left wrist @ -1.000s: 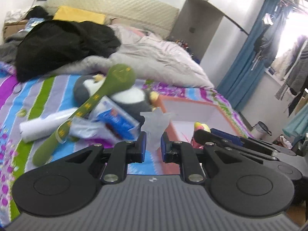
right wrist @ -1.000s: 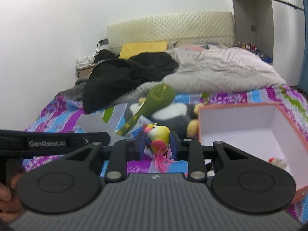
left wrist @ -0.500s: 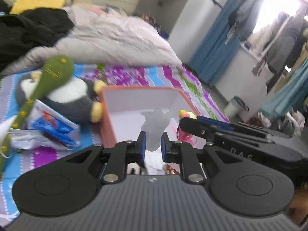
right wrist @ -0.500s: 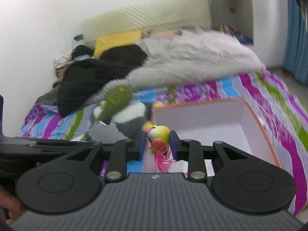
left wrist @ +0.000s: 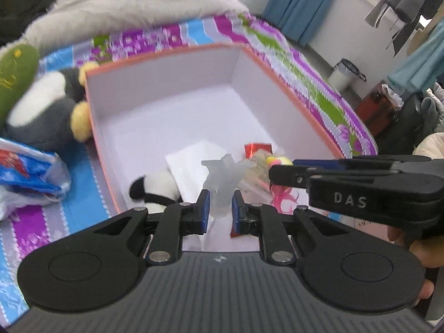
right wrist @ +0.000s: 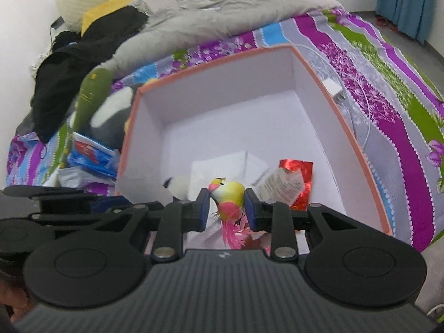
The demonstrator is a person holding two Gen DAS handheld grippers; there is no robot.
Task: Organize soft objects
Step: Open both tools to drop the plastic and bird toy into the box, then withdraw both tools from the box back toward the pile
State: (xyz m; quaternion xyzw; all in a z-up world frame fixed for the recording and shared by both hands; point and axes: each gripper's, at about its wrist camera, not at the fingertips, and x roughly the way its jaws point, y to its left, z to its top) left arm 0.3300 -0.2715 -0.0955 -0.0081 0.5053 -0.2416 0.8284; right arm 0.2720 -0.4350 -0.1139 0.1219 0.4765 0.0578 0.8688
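An open white box with an orange rim [left wrist: 155, 61] [right wrist: 216, 61] lies on the striped bedspread. My left gripper [left wrist: 220, 206] is shut on a translucent whitish soft toy [left wrist: 223, 177] and holds it over the box's near end. My right gripper [right wrist: 225, 206] is shut on a yellow and pink toy bird [right wrist: 229, 194] with pink feathers, also over the box. Inside the box lie a small black-and-white plush [left wrist: 155, 186], white paper [right wrist: 230, 163] and a red foil packet [right wrist: 298, 166]. The right gripper also shows in the left wrist view, at the right.
A grey and white penguin plush [left wrist: 41, 113] and a green stuffed toy [right wrist: 91, 94] lie left of the box. A blue and red plastic packet [left wrist: 25, 172] lies nearer. Grey duvet [right wrist: 222, 8] and black clothes [right wrist: 80, 52] cover the bed's far end. A white charger [right wrist: 334, 87] lies right of the box.
Both grippers have moved forward and tilted down over the open box, each still holding its toy. The box's inside and its contents have come into view.
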